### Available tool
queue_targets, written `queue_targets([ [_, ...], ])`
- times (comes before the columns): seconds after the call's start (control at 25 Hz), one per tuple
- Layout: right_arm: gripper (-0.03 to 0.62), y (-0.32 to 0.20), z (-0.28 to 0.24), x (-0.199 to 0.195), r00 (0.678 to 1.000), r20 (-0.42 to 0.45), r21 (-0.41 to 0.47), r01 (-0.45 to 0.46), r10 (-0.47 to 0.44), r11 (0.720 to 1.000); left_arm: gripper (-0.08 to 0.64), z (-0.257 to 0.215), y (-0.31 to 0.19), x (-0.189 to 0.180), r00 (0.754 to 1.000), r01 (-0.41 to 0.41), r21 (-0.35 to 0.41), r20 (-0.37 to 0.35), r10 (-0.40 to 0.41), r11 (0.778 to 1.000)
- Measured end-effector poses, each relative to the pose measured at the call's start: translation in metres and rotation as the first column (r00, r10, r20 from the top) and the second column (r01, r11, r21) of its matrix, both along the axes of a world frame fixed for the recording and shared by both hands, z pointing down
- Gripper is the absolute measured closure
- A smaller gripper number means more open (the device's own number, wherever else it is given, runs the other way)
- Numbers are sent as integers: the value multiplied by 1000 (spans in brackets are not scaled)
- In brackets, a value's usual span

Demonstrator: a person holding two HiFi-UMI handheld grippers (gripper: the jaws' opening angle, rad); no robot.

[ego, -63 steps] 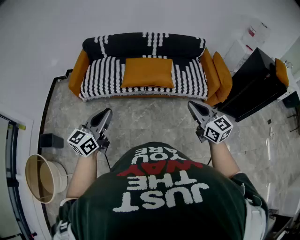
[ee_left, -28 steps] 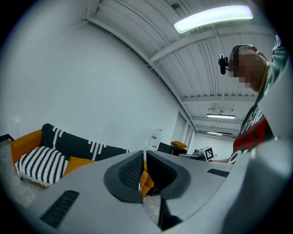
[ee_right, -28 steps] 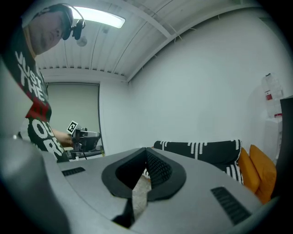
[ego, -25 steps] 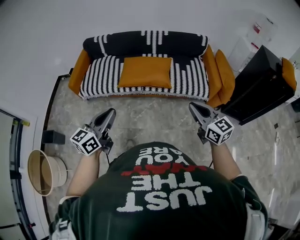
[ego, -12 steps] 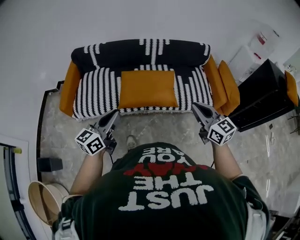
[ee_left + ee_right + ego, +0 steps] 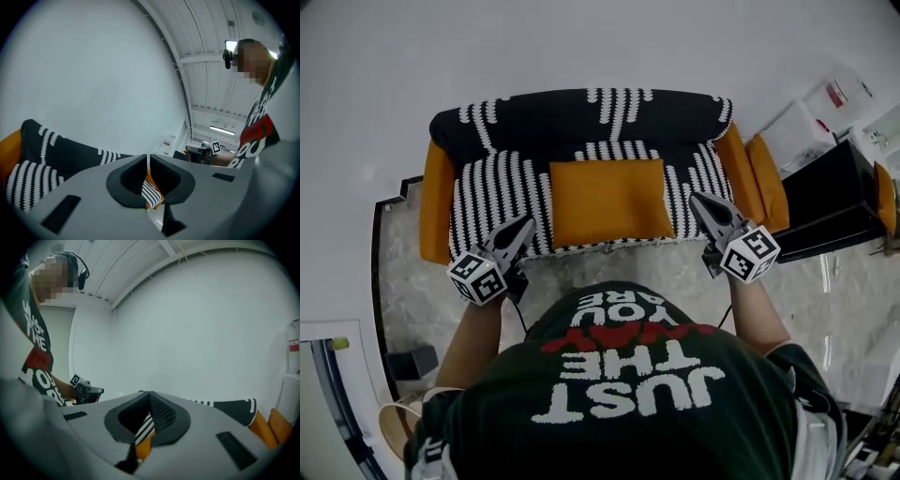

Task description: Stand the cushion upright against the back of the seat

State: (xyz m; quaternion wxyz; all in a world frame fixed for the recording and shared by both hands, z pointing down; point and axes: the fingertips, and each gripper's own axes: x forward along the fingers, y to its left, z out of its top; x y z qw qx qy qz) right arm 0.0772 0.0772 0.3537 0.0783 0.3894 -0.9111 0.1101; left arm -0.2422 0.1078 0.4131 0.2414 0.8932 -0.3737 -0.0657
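Note:
The orange cushion (image 6: pixel 609 202) lies flat on the middle of the sofa seat (image 6: pixel 502 187), below the black backrest (image 6: pixel 581 117). A black-and-white striped cover drapes the sofa. My left gripper (image 6: pixel 528 222) hovers over the seat's front edge just left of the cushion, jaws shut and empty. At the cushion's right side my right gripper (image 6: pixel 694 197) is also shut on nothing. In the left gripper view, the closed jaws (image 6: pixel 148 157) point along the striped sofa (image 6: pixel 70 152). The right gripper view has its closed jaws (image 6: pixel 150 393) before the sofa's far end (image 6: pixel 234 409).
A second orange cushion (image 6: pixel 766 178) leans by the sofa's right arm. A black cabinet (image 6: pixel 825 202) stands at the right. A woven basket (image 6: pixel 394 427) and a small dark box (image 6: pixel 417 361) sit on the floor at lower left. A white wall rises behind the sofa.
The person has walked up to the sofa, so both grippers went from over the floor to the seat's front edge, flanking the cushion. The cushion has stayed flat. Both jaws stayed shut.

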Motion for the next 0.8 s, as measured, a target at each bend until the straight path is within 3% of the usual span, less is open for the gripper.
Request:
queue_targets([
  [0.32,568,-57,24,14,1000,14,-56,-10,11,998,529,25,-52,13,1000,0,-59,12,1,998],
  [0.52,568,-105,39,41,998,46,-55,49,-47,997,529,40,-85,34,996,74,-100,48,-70,992],
  [0.68,568,-145,51,68,991,50,-45,123,-121,991,529,64,-110,52,985,159,-170,97,-144,973],
  [0.8,567,-177,65,79,983,34,-44,184,-182,982,528,96,-133,59,976,204,-258,133,-175,944],
])
